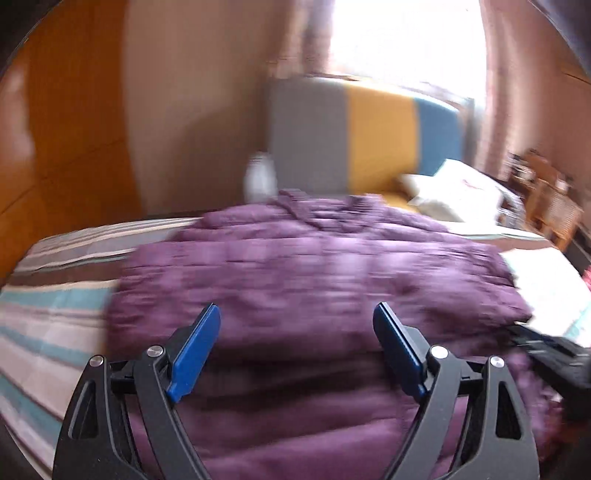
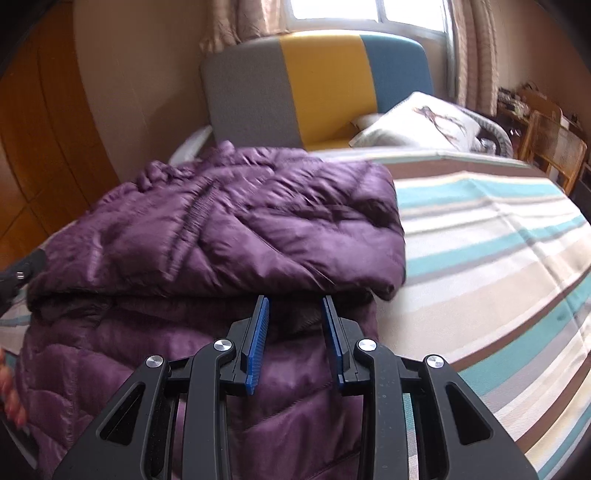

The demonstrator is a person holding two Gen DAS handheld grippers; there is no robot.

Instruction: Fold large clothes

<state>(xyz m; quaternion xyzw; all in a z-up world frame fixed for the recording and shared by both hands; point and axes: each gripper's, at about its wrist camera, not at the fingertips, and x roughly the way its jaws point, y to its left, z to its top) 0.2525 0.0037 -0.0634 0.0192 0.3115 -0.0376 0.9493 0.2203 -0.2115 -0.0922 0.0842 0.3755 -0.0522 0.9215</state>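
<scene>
Left hand-held gripper (image 1: 296,314) with blue pads spread wide, nothing between them. Hovering over a blurred purple quilted puffer jacket (image 1: 314,266). Spread across a striped bed (image 1: 55,295).

— Where does the down jacket (image 2: 221,229) lie?
— On the bed (image 2: 491,266), toward its left side, its upper layer folded over the lower one.
— And behind it?
— The headboard (image 2: 317,92), with a pillow (image 2: 417,125) before it on the right.
— Beyond the bed?
— A chair (image 2: 554,147) at the far right; a window (image 2: 369,14) behind the headboard.
</scene>
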